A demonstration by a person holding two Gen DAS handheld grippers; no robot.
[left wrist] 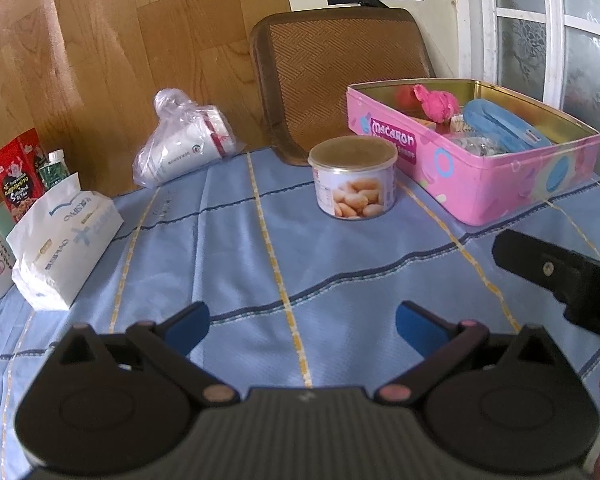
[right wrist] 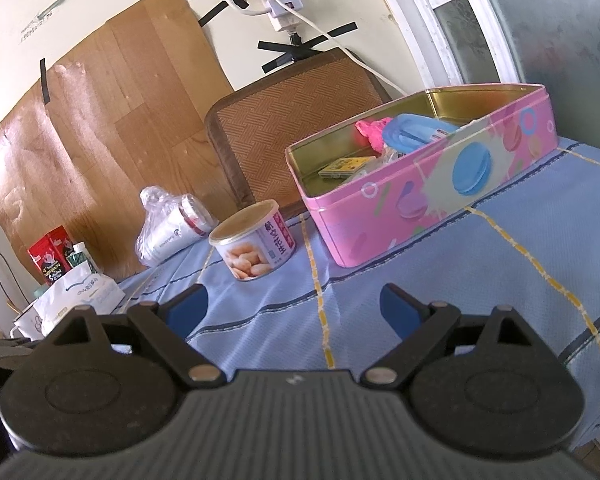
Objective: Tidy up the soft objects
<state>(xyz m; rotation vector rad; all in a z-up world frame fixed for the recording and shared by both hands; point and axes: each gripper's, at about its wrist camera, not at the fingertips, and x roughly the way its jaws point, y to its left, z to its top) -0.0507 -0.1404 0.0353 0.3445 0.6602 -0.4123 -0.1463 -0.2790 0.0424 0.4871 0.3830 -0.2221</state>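
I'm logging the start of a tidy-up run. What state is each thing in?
Left claw: open, empty.
Right claw: open, empty.
Pink tin: lid off, partly filled.
Round can: upright, lid on.
Paper cups: lying down, bagged.
Tissue pack: opened, a tissue sticking out.

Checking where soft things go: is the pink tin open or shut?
Open: the pink macaron tin has no lid on, and its gold inside and contents show, including a pink soft item.

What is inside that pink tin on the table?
The pink tin holds a pink fluffy thing, a blue soft piece, a small yellow packet and some clear wrapped bits. Whatever lies under them is covered.
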